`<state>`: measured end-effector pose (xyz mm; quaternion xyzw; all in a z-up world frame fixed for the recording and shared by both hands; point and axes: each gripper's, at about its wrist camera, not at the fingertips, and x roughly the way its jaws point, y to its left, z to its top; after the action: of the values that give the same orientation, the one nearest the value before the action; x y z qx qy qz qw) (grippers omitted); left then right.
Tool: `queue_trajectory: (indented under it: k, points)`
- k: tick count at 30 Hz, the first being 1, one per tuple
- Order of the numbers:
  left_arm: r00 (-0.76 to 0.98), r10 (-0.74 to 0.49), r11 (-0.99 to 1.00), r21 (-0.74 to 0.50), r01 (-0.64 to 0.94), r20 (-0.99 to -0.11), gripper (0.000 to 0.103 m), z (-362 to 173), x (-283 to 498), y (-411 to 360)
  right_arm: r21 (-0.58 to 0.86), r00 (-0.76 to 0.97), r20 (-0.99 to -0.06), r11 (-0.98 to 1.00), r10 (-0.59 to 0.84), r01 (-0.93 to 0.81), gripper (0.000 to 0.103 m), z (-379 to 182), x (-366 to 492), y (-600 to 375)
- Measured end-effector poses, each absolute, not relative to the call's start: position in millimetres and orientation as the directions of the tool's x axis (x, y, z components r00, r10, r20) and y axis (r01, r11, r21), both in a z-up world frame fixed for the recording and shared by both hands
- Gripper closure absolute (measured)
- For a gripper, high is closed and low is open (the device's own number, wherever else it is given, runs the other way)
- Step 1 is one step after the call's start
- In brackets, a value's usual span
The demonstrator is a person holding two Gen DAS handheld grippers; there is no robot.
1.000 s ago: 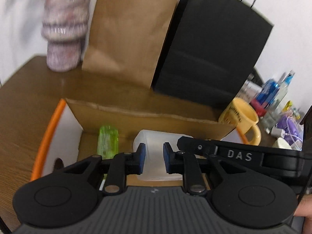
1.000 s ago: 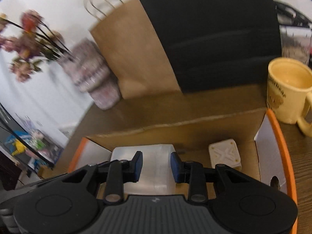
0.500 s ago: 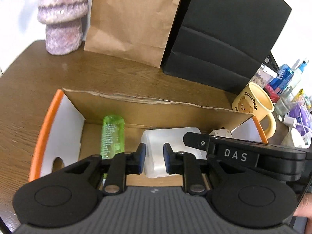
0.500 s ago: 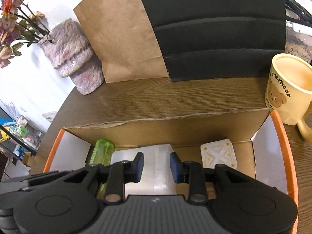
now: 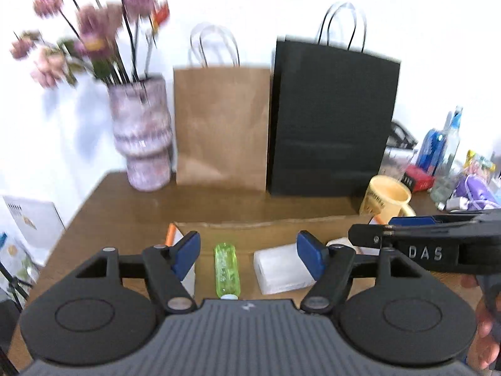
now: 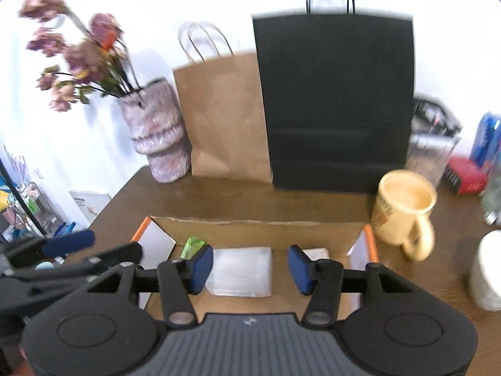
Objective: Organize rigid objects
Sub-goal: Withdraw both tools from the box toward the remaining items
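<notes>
Both hand-held grippers — left, right — opening, empty, touching nothing.

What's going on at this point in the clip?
A person holds two grippers above an open cardboard box on a wooden table. The left gripper and right gripper are both empty, their jaws opening. In the box lie a green bottle, a translucent white container and a small white block.

Both grippers point downward side by side: left gripper and right gripper, jaws opening, nothing between them
</notes>
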<state>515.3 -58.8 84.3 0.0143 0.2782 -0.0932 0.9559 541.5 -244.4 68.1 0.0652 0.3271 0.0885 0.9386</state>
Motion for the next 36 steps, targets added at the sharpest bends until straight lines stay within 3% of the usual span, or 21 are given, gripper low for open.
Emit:
queue_trajectory:
  k: [4, 7, 14, 25, 30, 36]
  points:
    - [0.9, -0.165, 0.983, 0.009, 0.185, -0.403, 0.025, 101.0, 475.4, -60.2, 0.147, 0.839, -0.506, 0.979, 0.199, -0.143, 0.048, 84.4, 499.4, -241.3]
    - [0.932, -0.166, 0.983, 0.021, 0.182, -0.323, 0.023, 107.4, 449.1, -60.8, 0.105, 0.881, -0.435, 0.982, 0.185, -0.154, 0.038, 92.9, 471.6, -236.5]
    - [0.943, -0.168, 0.983, 0.019, 0.181, -0.287, 0.023, 103.4, 411.6, -54.4, 0.056, 0.917, -0.364, 0.987, 0.164, -0.154, 0.027, 91.5, 424.7, -237.3]
    - [0.957, -0.16, 0.986, 0.005, 0.166, -0.243, 0.023, 99.5, 356.5, -38.3, 0.086, 0.937, -0.314, 0.988, 0.151, -0.13, 0.026, 86.9, 366.2, -251.0]
    - [0.958, -0.186, 0.981, 0.012, 0.193, -0.217, 0.021, 99.0, 306.5, -28.0, 0.155, 0.945, -0.268, 0.976, 0.19, -0.152, 0.024, 81.7, 313.6, -269.1]
    - [0.968, -0.202, 0.974, 0.075, 0.215, -0.147, 0.016, 78.7, 225.9, -21.6, 0.136, 0.956, -0.212, 0.975, 0.203, -0.177, 0.02, 69.9, 236.8, -276.1]
